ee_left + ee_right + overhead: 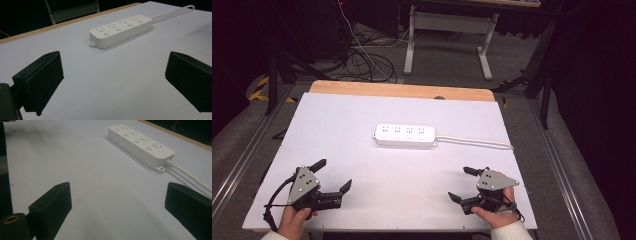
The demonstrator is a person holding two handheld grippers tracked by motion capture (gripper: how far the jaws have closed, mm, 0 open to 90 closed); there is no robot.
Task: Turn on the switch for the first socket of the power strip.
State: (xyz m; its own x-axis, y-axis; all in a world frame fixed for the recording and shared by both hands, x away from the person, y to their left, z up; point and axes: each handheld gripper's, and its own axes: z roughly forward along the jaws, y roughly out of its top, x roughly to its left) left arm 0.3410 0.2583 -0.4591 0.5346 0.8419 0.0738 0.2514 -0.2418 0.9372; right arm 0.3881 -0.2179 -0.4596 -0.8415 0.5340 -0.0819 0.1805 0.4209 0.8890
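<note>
High view: the left tongs [334, 175] sit at the near left corner of the white surface [337, 130], jaws spread wide with nothing between them, well apart from the white power strip [405, 135] that lies flat at the middle. If this hand goes in first at an angle, one jaw is likely to strike the strip's near long edge and skid it across the smooth sheet instead of closing around it. In the left gripper view, the power strip [121, 30] has a small mounting tab at its end and a row of round buttons on top; a jaw dragged over the top could press a switch.

Further right, the cord [474, 143] leaves the strip's right end and runs towards the surface's right edge. Lifting or turning the strip may pull that cord taut and tug the strip out of a light grip, or sweep the cord into the other hand's path. At the near right, the right tongs [461, 185] are also open and empty; the right gripper view shows the cord [190, 177] lying between them and the strip, so a low approach risks snagging it.
</note>
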